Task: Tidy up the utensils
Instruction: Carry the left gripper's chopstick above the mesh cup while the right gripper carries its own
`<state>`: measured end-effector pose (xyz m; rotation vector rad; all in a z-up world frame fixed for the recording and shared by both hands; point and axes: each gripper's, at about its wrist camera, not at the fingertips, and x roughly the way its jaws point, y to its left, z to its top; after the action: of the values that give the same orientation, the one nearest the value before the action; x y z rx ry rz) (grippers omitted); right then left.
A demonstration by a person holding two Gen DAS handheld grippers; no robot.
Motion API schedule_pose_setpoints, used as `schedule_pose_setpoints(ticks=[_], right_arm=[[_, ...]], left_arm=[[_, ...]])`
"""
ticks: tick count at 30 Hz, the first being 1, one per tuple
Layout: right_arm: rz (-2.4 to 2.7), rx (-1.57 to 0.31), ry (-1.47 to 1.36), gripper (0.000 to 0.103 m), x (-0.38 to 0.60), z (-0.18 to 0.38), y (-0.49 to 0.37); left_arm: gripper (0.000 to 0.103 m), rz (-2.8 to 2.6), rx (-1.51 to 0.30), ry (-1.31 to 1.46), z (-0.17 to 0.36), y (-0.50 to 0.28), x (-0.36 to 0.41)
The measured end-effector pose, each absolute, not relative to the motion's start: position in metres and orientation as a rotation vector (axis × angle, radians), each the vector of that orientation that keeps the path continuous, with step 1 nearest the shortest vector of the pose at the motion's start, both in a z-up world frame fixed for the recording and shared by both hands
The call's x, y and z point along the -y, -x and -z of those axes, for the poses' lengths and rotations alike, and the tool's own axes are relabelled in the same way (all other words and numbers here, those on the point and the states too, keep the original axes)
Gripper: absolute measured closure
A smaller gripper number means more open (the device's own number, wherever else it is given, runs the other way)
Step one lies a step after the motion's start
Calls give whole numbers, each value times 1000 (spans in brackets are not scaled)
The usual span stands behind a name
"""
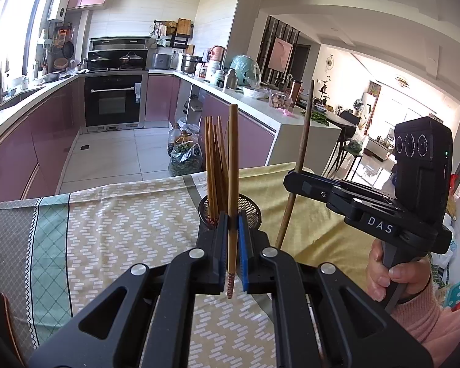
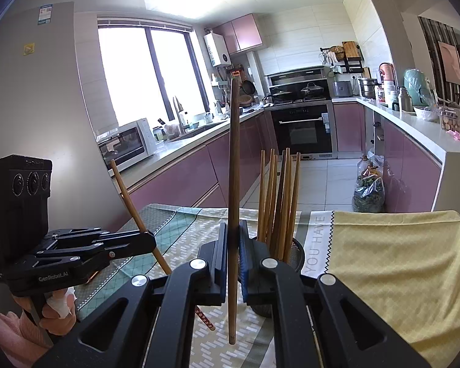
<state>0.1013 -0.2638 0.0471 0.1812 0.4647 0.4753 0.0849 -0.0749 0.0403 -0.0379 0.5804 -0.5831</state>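
left gripper: pinching a light bamboo chopstick, held close to upright, its patterned end hanging below the jaws. seen from the right wrist it slants.
right gripper: pressed tight on a darker chopstick, also nearly upright, its lower tip above the cloth.
holder: a mesh cup on the table, just behind the left gripper, between the two tools.
already sorted: a bunch of chopsticks stands in the holder, fanned out and leaning on its rim.
still to go: the two held sticks are both outside the cup, so i'd judge the job near its end, with these two left to drop in. no others show on the patterned tablecloth or the yellow cloth.
next move, my guess: line each stick over the cup's mouth and lower it in without knocking the bunch.
unclear: whether anything lies hidden under the grippers.
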Motion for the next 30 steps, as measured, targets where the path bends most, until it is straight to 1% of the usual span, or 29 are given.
schedule_pose_setpoints(ticks=[30], right_arm=[[-484,-453,-184,97,268,-53,-107]], left_arm=[[96,595,-568,28,-54,-89,82]])
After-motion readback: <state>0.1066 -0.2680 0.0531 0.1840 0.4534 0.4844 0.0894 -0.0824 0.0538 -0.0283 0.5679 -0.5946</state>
